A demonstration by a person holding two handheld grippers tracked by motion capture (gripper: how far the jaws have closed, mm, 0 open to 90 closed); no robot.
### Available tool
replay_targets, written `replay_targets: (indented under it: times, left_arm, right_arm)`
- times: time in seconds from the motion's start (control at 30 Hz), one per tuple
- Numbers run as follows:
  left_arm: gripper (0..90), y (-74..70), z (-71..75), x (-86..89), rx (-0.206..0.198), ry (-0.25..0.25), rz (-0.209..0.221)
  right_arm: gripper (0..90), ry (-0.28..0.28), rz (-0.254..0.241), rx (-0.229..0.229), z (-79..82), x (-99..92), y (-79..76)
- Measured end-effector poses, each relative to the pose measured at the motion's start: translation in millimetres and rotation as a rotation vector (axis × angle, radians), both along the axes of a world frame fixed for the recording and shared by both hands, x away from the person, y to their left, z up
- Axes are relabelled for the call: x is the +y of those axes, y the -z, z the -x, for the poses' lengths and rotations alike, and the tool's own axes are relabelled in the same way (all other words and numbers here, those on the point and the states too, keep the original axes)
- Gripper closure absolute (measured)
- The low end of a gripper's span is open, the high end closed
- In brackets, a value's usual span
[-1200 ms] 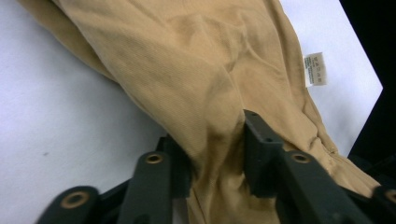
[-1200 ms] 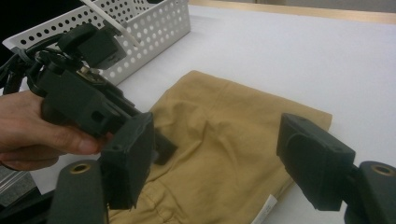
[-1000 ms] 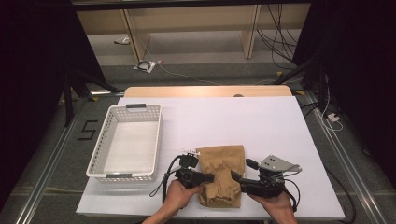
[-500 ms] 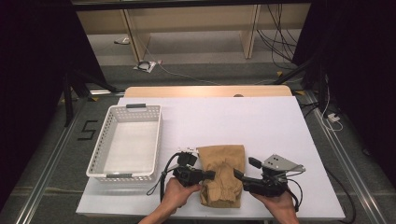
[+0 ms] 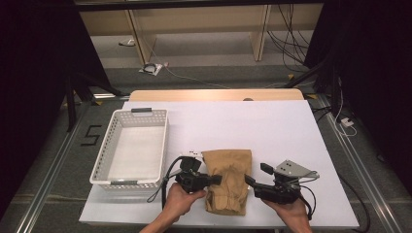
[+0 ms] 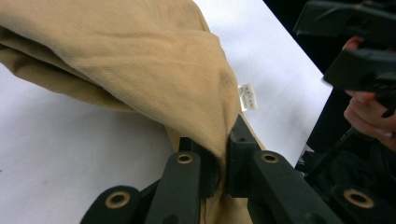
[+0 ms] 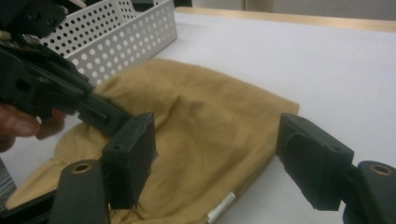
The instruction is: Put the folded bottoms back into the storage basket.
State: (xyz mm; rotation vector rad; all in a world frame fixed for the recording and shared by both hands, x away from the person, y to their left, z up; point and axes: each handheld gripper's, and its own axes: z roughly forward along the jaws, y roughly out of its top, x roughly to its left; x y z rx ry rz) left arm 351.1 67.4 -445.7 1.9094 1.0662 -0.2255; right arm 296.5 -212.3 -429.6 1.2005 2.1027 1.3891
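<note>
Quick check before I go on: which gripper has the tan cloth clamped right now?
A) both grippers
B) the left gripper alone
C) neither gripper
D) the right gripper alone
B: in the left gripper view the left gripper is shut on a fold of the tan cloth, while in the right gripper view the right gripper stands wide open over the cloth with its pads off it.
</note>
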Motion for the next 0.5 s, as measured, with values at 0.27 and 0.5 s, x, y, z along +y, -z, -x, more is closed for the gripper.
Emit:
replay_targets:
  times: [0.27, 0.5]
  left_arm:
    - [84.5, -4.8, -1.3, 6.0, -0.01, -0.002, -0.001]
    - [84.6, -20.7, 0.7, 8.2, -0.055, 0.023, -0.018]
  right_arm:
    - [29.6, -0.001, 0.036, 0.045, -3.0, 2.8, 4.9]
    - [29.6, -0.002, 0.029, 0.037, -2.7, 1.8, 4.2]
